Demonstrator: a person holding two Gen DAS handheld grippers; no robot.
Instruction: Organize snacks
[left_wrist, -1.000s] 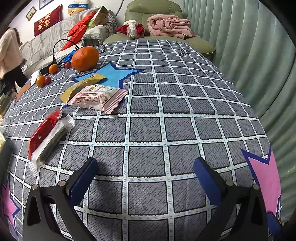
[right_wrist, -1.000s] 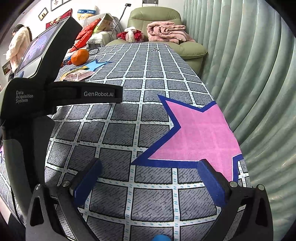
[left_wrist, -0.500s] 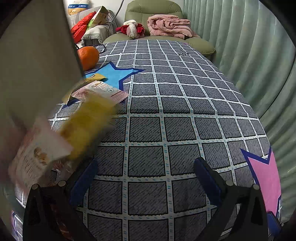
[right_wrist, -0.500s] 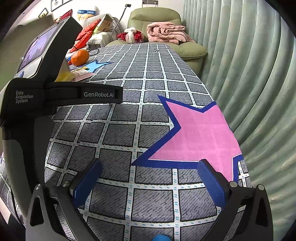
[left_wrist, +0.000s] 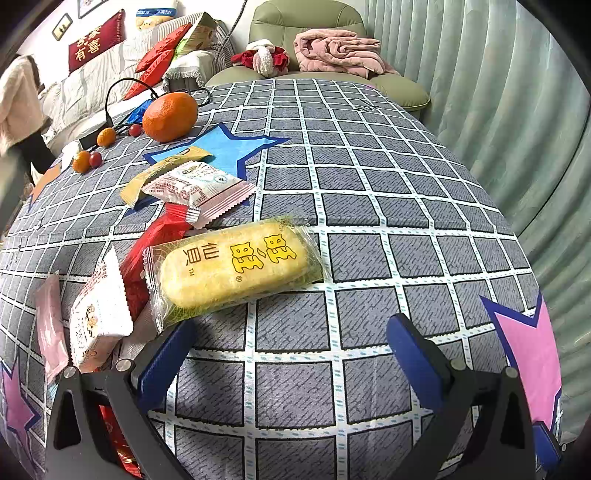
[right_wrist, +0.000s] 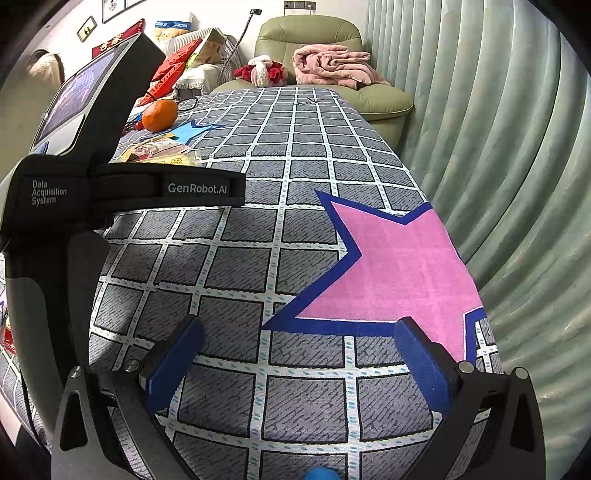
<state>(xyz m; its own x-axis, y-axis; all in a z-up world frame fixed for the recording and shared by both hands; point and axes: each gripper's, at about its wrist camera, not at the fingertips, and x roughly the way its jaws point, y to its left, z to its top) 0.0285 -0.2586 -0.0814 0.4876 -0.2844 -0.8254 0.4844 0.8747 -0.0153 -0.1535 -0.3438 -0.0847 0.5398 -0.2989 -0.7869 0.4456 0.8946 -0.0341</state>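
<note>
Left wrist view: we are holding our left gripper (left_wrist: 291, 347) with its fingers spread wide and nothing between them, just above the checked cloth (left_wrist: 369, 206), likely so that it is ready for a first pick. Just ahead of its left finger we are facing the snacks in a loose heap: one yellow cracker pack (left_wrist: 232, 267) on top, leaning on one red packet (left_wrist: 155, 240), with one white packet (left_wrist: 98, 321) and one pink packet (left_wrist: 51, 325) standing beside it. Farther out we are seeing one pink-edged packet (left_wrist: 199, 188) overlapping one yellow wrapper (left_wrist: 162, 173). That is making six snacks, none sorted yet, we judge. Beyond them are lying one orange (left_wrist: 170, 116), two kumquats (left_wrist: 105, 136) and two red berries (left_wrist: 135, 129). Our right gripper (right_wrist: 295, 354) is also gaping empty, over the pink star (right_wrist: 399, 266), well apart from the heap.
</note>
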